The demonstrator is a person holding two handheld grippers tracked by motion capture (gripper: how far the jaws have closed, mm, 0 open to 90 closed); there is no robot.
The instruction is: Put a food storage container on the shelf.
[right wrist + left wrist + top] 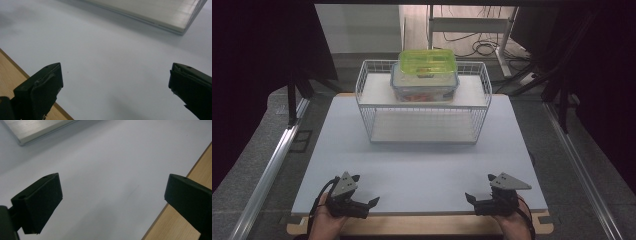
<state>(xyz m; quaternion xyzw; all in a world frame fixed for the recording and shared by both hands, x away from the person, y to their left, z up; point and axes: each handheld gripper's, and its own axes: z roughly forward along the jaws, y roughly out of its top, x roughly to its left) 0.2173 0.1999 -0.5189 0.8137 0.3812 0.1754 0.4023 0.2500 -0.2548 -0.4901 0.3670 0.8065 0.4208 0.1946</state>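
Both grippers, left (365, 192) and right (478, 187), were parked with fingers wide apart and empty, the lidded container (425, 75) well ahead on the wire rack (422, 125), probably awaiting pickup.

Matt white board (422, 165) over wood; glossy plastic container (426, 75), wire rack (377, 100)

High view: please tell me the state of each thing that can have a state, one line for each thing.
Left gripper: open, holds nothing, low over the white board's near edge.
Right gripper: open, holds nothing, low over the near edge.
Food container: shut, green lid on, upright on the rack's top shelf.
Wire rack: upright, lower shelf bare.
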